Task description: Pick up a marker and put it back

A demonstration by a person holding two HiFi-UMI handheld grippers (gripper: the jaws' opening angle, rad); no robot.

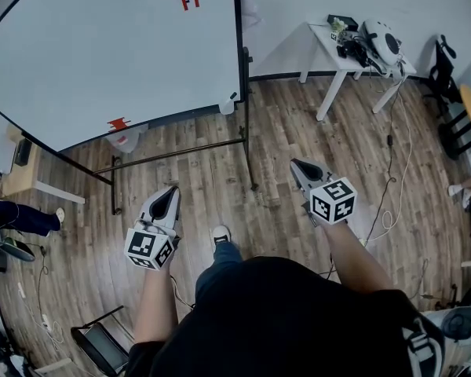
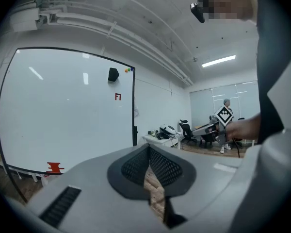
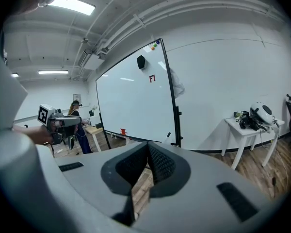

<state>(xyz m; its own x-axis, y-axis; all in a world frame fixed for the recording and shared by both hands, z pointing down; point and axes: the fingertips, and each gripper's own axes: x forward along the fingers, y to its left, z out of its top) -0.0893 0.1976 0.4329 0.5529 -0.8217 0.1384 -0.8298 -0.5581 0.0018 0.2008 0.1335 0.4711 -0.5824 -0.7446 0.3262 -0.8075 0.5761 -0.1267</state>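
Both grippers are out in front, aimed at the whiteboard (image 1: 102,45) across bare floor (image 1: 220,179). The left gripper (image 1: 171,192) has its pads pressed together at the tip with nothing between them, and the right gripper (image 1: 297,164) is the same: closed and empty.

The likely target is a dark marker (image 1: 232,96) poking up at the lower right corner of the board, on its ledge (image 1: 180,116). It is well apart from both grippers. A red thing (image 1: 118,123) also sits on that ledge, too small to identify.

This looks like the approach, with the pickup not yet begun. The right gripper seems better placed. The next move calls for getting in near the ledge, spreading those jaws, and lining them up across the marker's barrel before squeezing.
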